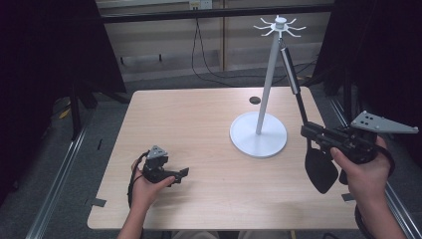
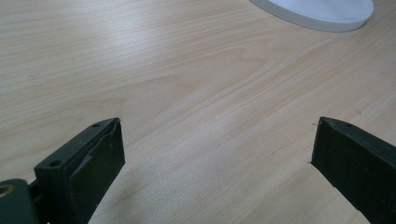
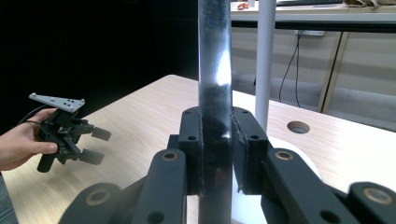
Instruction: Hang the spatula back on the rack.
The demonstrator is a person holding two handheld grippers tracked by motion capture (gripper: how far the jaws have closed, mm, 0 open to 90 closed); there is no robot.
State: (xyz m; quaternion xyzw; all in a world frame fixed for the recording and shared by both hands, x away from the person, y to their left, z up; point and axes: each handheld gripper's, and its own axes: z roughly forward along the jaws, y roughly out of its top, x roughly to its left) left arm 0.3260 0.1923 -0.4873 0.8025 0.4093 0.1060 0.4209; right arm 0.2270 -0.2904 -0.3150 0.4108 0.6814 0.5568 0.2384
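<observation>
Slippage is the main hazard, as I judge it: the right claw (image 1: 309, 132) has its jaws pressed shut on the smooth, shiny handle of a long black spatula (image 1: 321, 172), and the right gripper view shows that glossy shaft (image 3: 215, 93) pinched between the two pads with very little pad area on it, so a twist of the wrist could let the utensil rotate or slide down. The spatula's top end looks to sit at one of the hooks of the white utensil stand (image 1: 259, 133), close under its crown of prongs (image 1: 279, 26), though I cannot tell whether it is actually hooked on or just beside it. A sideways pull from here could tip the tall, thin stand, since its pole is slender and only the round base steadies it on the counter (image 1: 199, 119); the blade, hanging past the counter's right edge, would drop to the floor if released. The right hand (image 1: 366, 169) is raised off the counter at its right edge, gripping from behind. The left hand (image 1: 147, 186) rests low on the near left of the counter, well apart from the stand, its left claw (image 1: 181, 174) spread wide with nothing between the jaws.
</observation>
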